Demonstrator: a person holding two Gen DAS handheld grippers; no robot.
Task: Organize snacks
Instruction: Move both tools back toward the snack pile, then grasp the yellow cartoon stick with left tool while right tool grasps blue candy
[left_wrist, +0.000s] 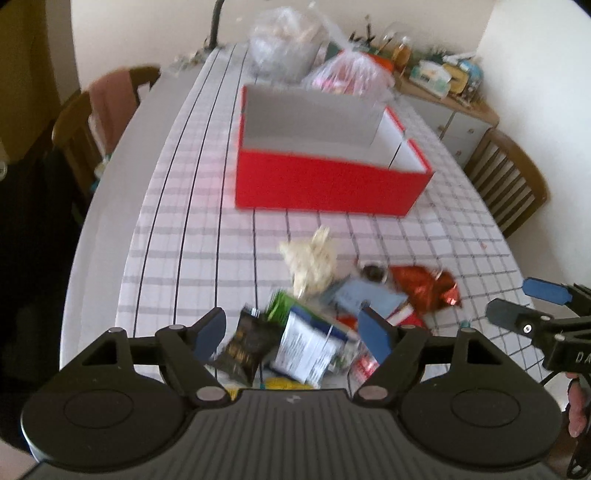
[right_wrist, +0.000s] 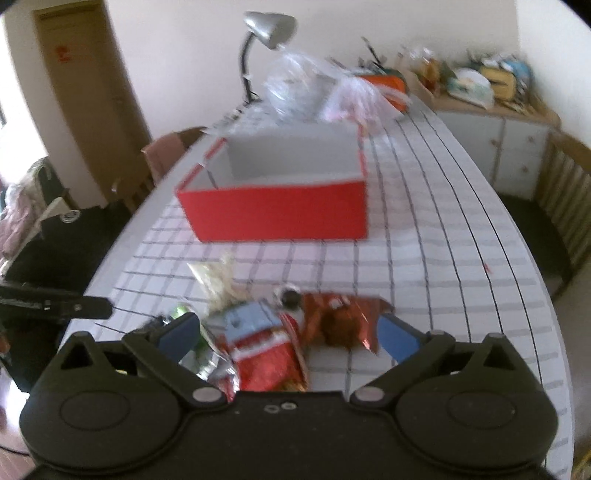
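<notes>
A pile of snack packets lies on the checked tablecloth near me: a black packet (left_wrist: 247, 345), a white-and-blue packet (left_wrist: 306, 347), a pale puffed snack bag (left_wrist: 312, 264), a light blue packet (left_wrist: 364, 297) and a red foil bag (left_wrist: 428, 286). Behind them stands an open red box (left_wrist: 328, 181) with white dividers. My left gripper (left_wrist: 291, 334) is open above the pile, holding nothing. My right gripper (right_wrist: 288, 338) is open over the red foil bag (right_wrist: 343, 321) and a red-and-white packet (right_wrist: 266, 360). The red box (right_wrist: 280, 212) stands beyond.
Two clear plastic bags (left_wrist: 288, 40) of goods sit behind the box. A desk lamp (right_wrist: 269, 27) stands at the table's far end. Wooden chairs (left_wrist: 508, 177) flank the table, and a cluttered sideboard (right_wrist: 491, 122) is at the back right.
</notes>
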